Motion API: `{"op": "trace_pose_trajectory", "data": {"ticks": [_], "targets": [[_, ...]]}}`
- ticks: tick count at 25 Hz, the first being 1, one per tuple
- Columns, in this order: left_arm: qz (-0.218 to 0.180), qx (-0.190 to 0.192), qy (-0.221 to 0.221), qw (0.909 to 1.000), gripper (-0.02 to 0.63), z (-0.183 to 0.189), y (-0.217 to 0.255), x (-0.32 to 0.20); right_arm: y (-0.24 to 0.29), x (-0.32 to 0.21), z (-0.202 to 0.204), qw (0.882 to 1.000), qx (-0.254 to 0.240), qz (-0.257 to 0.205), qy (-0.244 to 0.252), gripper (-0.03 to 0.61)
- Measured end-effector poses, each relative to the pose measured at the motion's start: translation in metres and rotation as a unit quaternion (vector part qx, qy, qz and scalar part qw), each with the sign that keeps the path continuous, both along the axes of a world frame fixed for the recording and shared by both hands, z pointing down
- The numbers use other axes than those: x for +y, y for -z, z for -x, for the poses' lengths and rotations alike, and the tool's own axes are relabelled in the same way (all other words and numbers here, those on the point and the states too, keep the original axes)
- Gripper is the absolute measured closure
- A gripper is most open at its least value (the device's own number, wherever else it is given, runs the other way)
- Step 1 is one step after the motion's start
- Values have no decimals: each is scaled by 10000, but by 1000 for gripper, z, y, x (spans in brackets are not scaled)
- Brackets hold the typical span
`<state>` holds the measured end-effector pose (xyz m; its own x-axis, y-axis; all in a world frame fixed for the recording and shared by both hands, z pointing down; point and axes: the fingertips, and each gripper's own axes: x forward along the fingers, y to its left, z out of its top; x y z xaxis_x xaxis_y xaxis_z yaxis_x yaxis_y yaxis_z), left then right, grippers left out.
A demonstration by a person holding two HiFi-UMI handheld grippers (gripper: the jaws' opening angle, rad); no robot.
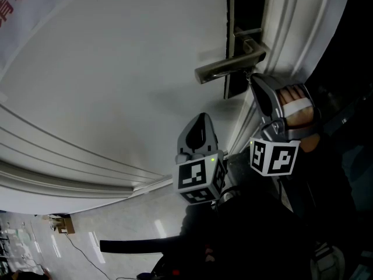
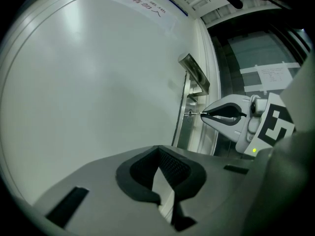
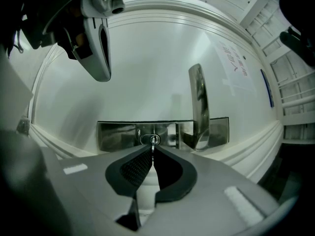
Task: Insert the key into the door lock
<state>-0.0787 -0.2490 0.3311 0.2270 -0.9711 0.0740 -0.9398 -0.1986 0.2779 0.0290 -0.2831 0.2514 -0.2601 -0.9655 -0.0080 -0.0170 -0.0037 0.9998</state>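
A metal lock plate (image 3: 118, 134) with a lever handle (image 3: 198, 102) sits on the white door (image 1: 116, 86). My right gripper (image 3: 152, 151) is shut on a thin key (image 3: 153, 146), and the key's tip is at the keyhole cylinder (image 3: 150, 139) below the handle. In the left gripper view, the right gripper (image 2: 222, 115) holds the key (image 2: 197, 114) level against the plate (image 2: 183, 127). In the head view it sits (image 1: 254, 81) just under the handle (image 1: 230, 66). My left gripper (image 1: 202, 120) hangs shut and empty to the lower left, clear of the door; its tips (image 2: 158, 149) meet.
The raised door frame moulding (image 1: 291, 22) runs beside the lock. A paper notice (image 2: 147, 4) is stuck high on the door. Dark glass with another sheet (image 2: 273, 77) lies beyond the frame. Grey floor (image 1: 116, 238) shows below, with a small box (image 1: 65, 224) and a cable.
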Motion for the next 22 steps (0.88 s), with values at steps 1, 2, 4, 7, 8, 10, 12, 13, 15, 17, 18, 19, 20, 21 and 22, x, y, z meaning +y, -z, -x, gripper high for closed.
{"op": "trace_pose_trajectory", "data": {"ticks": [1, 2, 4, 7, 8, 10, 12, 13, 15, 17, 18, 19, 20, 21, 22], "targets": [[-29, -21, -2, 10000, 612, 0, 1, 0, 0, 0, 0, 10000, -2, -1, -4, 566], [-47, -42, -6, 10000, 612, 0, 2, 0, 0, 0, 0, 10000, -3, -2, -7, 566], [-43, -54, -7, 10000, 612, 0, 2, -1, 0, -1, 0, 10000, 0, -5, -11, 566], [40, -27, -11, 10000, 612, 0, -1, 0, 0, -1, 0, 10000, 8, -14, -17, 566], [54, -15, -16, 10000, 612, 0, -1, 1, 0, -1, 0, 10000, 10, -16, -19, 566], [52, -9, -5, 10000, 612, 0, 0, 1, 0, -1, 0, 10000, 13, -15, -22, 566], [44, -16, -5, 10000, 612, 0, 1, 1, 0, -1, 0, 10000, 15, -9, -21, 566], [9, -34, -15, 10000, 612, -1, 1, 1, 0, -1, 0, 10000, 17, -7, -20, 566], [-57, -66, -32, 10000, 612, -1, 1, 0, 0, -1, 0, 10000, 22, -5, -20, 566], [-38, -54, -32, 10000, 612, -1, 1, 0, 0, -1, 1, 10000, 24, -7, -20, 566], [-22, -39, -28, 10000, 612, -1, 2, 0, 0, -1, 1, 10000, 25, -8, -19, 566], [-12, -28, -25, 10000, 612, -1, 2, 0, 0, -1, 1, 10000, 27, -9, -18, 566], [-10, -26, -25, 10000, 612, -1, 2, 0, 0, -1, 1, 10000, 31, -11, -16, 566], [-17, -36, -29, 10000, 612, -1, 2, 0, 0, -1, 1, 10000, 35, -10, -17, 566], [-34, -53, -34, 10000, 612, -1, 2, -1, 0, -1, 1, 10000, 37, -8, -17, 566]]}}
